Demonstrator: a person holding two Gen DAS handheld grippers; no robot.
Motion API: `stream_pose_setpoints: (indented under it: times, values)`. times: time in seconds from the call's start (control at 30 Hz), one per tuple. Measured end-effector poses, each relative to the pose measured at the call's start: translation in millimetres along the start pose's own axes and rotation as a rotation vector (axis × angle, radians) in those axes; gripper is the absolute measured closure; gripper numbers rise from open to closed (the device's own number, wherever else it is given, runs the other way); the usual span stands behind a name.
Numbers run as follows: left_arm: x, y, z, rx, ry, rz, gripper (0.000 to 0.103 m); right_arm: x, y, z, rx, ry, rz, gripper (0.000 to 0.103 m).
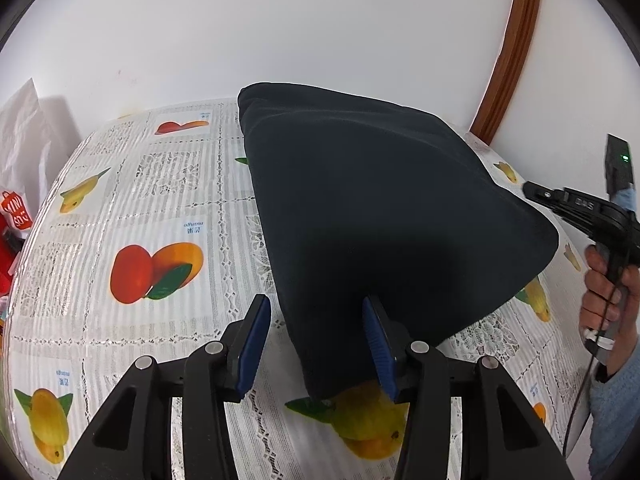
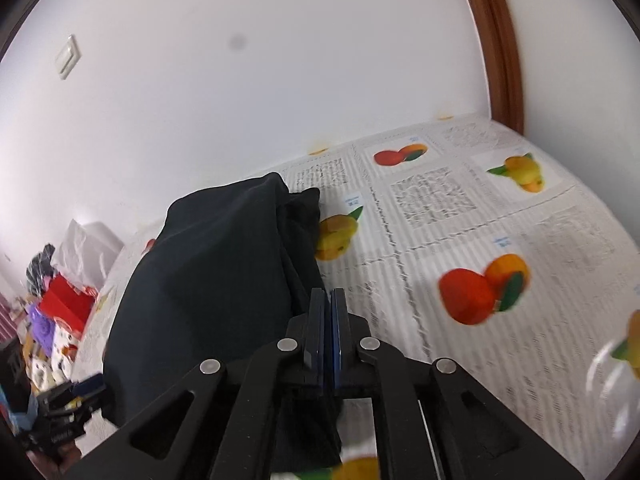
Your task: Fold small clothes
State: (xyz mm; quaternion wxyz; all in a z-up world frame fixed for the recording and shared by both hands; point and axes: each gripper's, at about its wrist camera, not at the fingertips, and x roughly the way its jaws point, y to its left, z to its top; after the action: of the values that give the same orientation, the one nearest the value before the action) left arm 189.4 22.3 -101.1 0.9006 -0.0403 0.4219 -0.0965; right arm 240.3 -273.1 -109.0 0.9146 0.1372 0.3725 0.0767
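The right gripper (image 2: 327,320) pinches an edge of the dark garment (image 1: 380,216), lifting it off the fruit-print tablecloth (image 1: 160,200); the left gripper (image 1: 316,344) gapes wide with a corner between its fingers, gripping nothing. That corner could sag and spoil the fold. A red bag (image 1: 16,212) reads "MINI SO".

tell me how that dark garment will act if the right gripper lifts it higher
Probably floppy: the dark garment already drapes in soft folds from the shut right gripper. Likely light, hanging from one pinch. The open left gripper holds nothing, so that side may sag.
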Motion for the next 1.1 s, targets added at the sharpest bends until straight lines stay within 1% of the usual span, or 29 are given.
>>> stream_pose_setpoints:
  times: [0.07, 0.1, 0.13, 0.2, 0.3, 0.37, 0.4, 0.43, 0.47, 0.5, 0.53, 0.57, 0.63, 0.77, 0.8, 0.83, 0.97, 1.1]
  values:
    - [-1.9, -0.9, -2.0, -0.002, 0.000, -0.001, 0.058, -10.3, 2.3, -5.0, -0.027, 0.008, 0.014, 0.093]
    - [-2.5, -1.1, -2.5, -0.003, 0.000, -0.003, 0.058, -13.2, 4.0, -8.1, -0.037, 0.014, 0.028, 0.083]
    - [-3.2, -1.4, -3.4, -0.005, 0.001, -0.005, 0.058, -15.4, 6.3, -11.8, -0.044, 0.017, 0.042, 0.069]
    - [-3.2, -1.4, -3.8, -0.007, 0.003, -0.006, 0.058, -15.5, 10.7, -17.3, -0.054, 0.014, 0.054, 0.064]
    - [-3.8, -2.7, -5.5, -0.005, 0.006, -0.005, 0.058, -3.3, 14.8, -21.1, -0.034, 0.027, 0.052, 0.065]
    - [-2.7, -3.2, -7.5, -0.002, 0.007, 0.008, 0.058, 9.3, 16.9, -21.0, -0.022, 0.028, 0.066, 0.077]
    - [-1.9, -2.3, -8.0, -0.008, 0.010, 0.009, 0.058, 13.2, 17.1, -21.0, -0.019, 0.028, 0.069, 0.095]
    - [-1.4, -1.0, -8.6, -0.018, 0.014, 0.005, 0.058, 16.2, 16.7, -20.6, -0.015, 0.027, 0.083, 0.099]
    - [-1.4, 0.6, -9.5, -0.028, 0.017, -0.001, 0.058, 14.2, 15.0, -20.7, -0.012, 0.008, 0.101, 0.099]
    - [-1.6, 2.1, -10.0, -0.032, 0.019, -0.003, 0.058, 7.9, 12.5, -21.2, -0.003, -0.034, 0.111, 0.099]
    - [-2.4, 3.8, -11.1, -0.036, 0.019, -0.004, 0.058, 0.8, 8.7, -22.2, 0.011, -0.066, 0.140, 0.099]
    - [-2.8, 4.4, -12.0, -0.036, 0.018, -0.004, 0.058, -2.8, 5.9, -23.3, 0.026, -0.078, 0.162, 0.099]
    - [-2.5, 5.6, -13.9, -0.038, 0.018, -0.003, 0.058, -5.0, 2.6, -25.7, 0.039, -0.078, 0.160, 0.099]
    - [-2.6, 5.2, -16.9, -0.045, 0.020, -0.004, 0.058, -0.1, 7.5, -30.1, 0.007, -0.033, 0.096, 0.099]
    - [-3.5, 4.9, -17.6, -0.044, 0.019, -0.003, 0.058, -0.7, 8.5, -30.4, 0.002, -0.026, 0.080, 0.097]
    - [-4.4, 4.7, -18.2, -0.043, 0.019, -0.003, 0.058, -3.5, 10.0, -31.3, -0.007, -0.021, 0.059, 0.096]
    - [-7.2, 3.8, -21.2, -0.039, 0.020, 0.000, 0.058, -17.0, 14.5, -38.2, -0.045, -0.019, -0.004, 0.096]
    - [-8.5, 3.5, -23.7, -0.044, 0.028, 0.010, 0.058, -23.0, 16.9, -47.2, -0.089, -0.001, -0.071, 0.092]
